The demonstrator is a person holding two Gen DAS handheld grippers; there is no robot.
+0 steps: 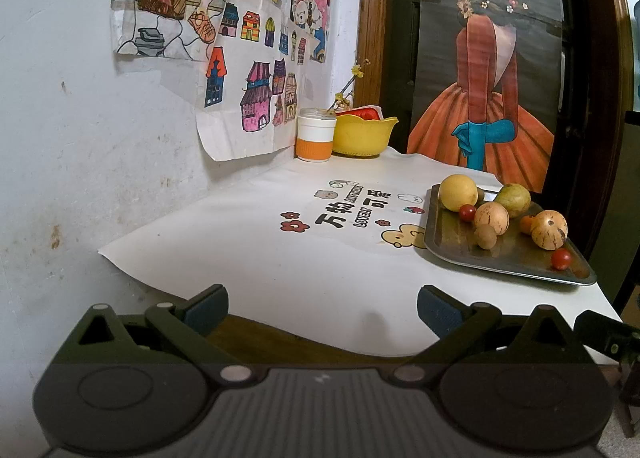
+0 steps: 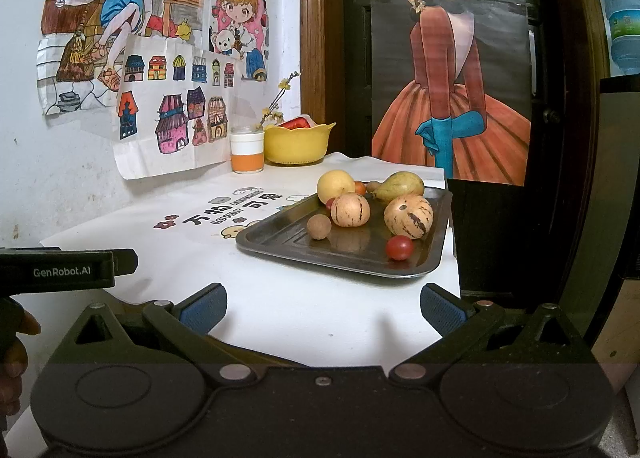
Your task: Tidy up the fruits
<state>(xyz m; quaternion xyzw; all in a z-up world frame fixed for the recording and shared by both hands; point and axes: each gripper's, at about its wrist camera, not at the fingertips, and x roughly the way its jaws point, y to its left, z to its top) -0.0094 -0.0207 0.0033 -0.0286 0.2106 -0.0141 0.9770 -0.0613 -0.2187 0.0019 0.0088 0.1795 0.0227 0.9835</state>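
Meanwhile, the left gripper (image 1: 322, 308) and the right gripper (image 2: 322, 308) are held over the near edge of the white-covered table (image 1: 248, 258), each with its blue-padded jaws spread apart and nothing between them. Mixed fruits are gathered on a dark rectangular metal tray (image 2: 280, 246) near the table's right edge: a round yellow fruit (image 2: 336, 186), two striped cream melons (image 2: 408, 215), a green pear-shaped fruit (image 2: 400, 185) and red cherry tomatoes (image 2: 399, 248). A yellow plastic bowl (image 1: 362, 135) is seen at the far corner.
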